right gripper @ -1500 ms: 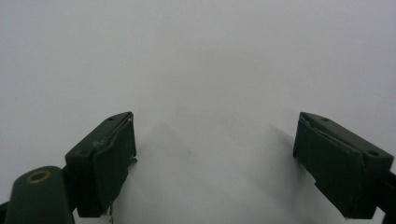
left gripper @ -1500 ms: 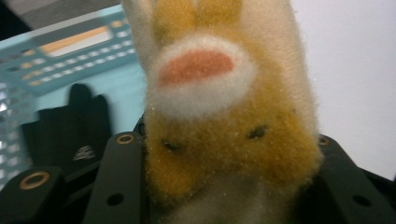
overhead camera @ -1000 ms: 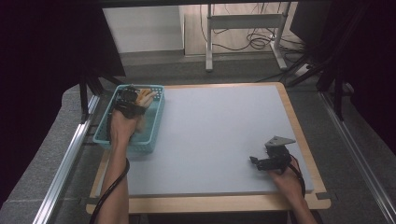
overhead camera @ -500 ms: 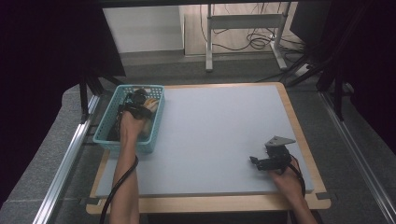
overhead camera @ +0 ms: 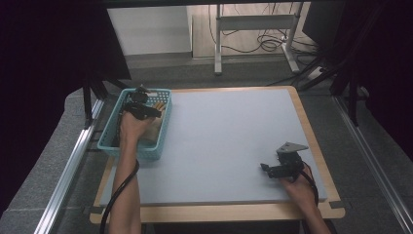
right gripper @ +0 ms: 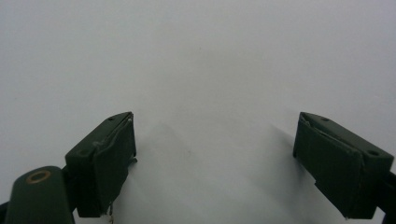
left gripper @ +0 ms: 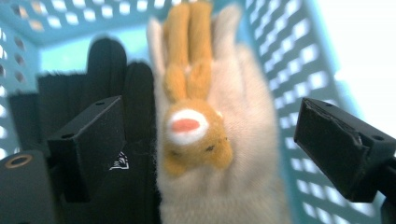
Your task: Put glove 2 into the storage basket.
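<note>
We see the left tongs point(left gripper: 205, 154) down inside the teal basket point(overhead camera: 109, 139) at the tabletop's point(overhead camera: 229, 131) left edge, jaws spread wide around a plush rabbit point(left gripper: 205, 135) without touching it. The rabbit lies in the basket against a black object point(left gripper: 112, 70), with the perforated wall close on its other side. The right tongs point(overhead camera: 267, 169), jaws also apart and holding nothing, rest near the front right corner, with bare surface between the two.
</note>
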Demonstrator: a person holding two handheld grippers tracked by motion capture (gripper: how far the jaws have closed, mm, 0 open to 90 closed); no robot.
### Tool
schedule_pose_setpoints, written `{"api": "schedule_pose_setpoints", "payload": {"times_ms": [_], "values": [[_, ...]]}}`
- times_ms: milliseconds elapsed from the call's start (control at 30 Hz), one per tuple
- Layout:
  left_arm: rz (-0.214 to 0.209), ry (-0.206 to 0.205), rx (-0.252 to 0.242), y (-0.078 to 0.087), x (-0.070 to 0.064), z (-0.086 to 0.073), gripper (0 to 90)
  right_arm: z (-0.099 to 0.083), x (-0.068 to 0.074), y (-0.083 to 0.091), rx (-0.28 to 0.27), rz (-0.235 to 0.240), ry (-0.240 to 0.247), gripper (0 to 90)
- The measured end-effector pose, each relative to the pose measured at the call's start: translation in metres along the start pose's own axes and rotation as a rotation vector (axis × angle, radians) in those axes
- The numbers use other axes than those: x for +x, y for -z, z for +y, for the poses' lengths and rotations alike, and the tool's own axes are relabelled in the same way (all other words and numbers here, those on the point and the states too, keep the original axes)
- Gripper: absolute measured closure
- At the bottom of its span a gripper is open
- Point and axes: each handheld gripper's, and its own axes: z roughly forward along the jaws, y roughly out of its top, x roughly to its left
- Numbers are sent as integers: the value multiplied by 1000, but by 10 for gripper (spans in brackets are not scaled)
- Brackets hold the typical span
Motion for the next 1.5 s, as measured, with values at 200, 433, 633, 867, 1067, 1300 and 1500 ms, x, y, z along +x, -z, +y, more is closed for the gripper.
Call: {"api": "schedule_pose_setpoints", "payload": {"times_ms": [200, 433, 633, 867, 1067, 1300, 1500], "values": [[27, 2, -18, 9, 3, -5, 330, 0, 0, 0, 0, 0, 0, 129], [74, 57, 7, -8, 13, -19, 677, 0, 0, 0, 0, 0, -1, 129], [85, 74, 39, -16, 17, -21, 681, 0, 0, 0, 0, 0, 0, 129], [-4, 38, 31, -19, 7, -18, 659, 0, 0, 0, 0, 0, -1, 129], [60, 83, -55, -7, 16, -15, 691, 0, 0, 0, 0, 0, -1, 129], [75, 87, 45, -29, 26, -27, 785, 0, 0, 0, 0, 1, -3, 129], [11, 35, 67, -36, 12, -23, 850, 0, 0, 0, 0, 0, -3, 129]]}}
